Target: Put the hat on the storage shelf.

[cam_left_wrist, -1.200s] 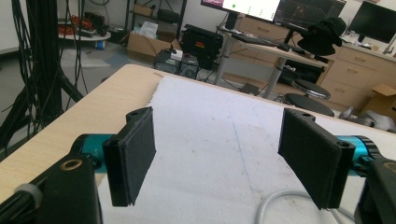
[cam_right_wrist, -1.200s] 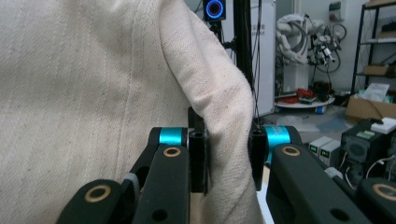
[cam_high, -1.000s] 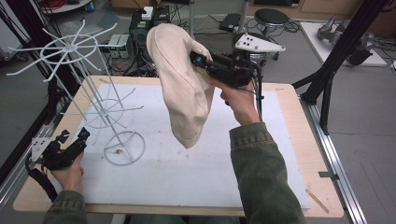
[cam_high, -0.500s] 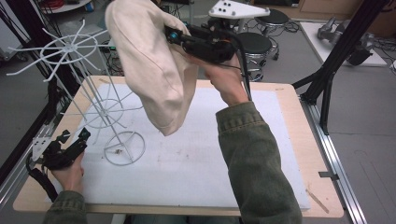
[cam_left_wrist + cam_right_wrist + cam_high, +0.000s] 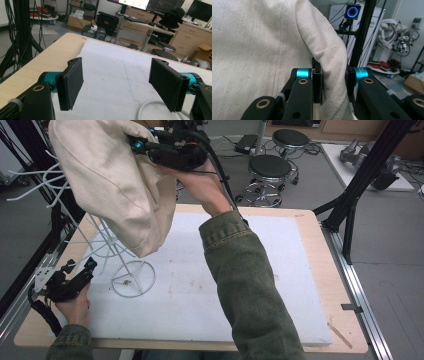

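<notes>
I have the right claw [image 5: 137, 144] raised high above the far left part of the bench [image 5: 300, 270], and it is closed on a fold of the cream cloth bag [image 5: 110, 185]. In the right gripper view the fold [image 5: 332, 65] is pinched between the two black jaws, which stand almost together with only the thickness of the cloth between them. I judge that I hold the bag so high in order to bring it over the top of the white wire rack [image 5: 125, 270], whose arms spread out at the upper left, so that the bag can hang on one of them. The bag hangs down freely in front of the rack and does not touch the white mat [image 5: 200, 295]; I cannot tell if it touches a wire already.

The left claw [image 5: 77, 277] rests low at the near left corner of the bench, just beside the round foot of the rack. Its jaws stand wide apart and have nothing between them; in the left gripper view I see the mat between them. I think it waits there to steady the rack if needed.

By count: one bag, one rack, one mat, two claws. On the floor behind the far edge I see two round black stools [image 5: 272, 167].
</notes>
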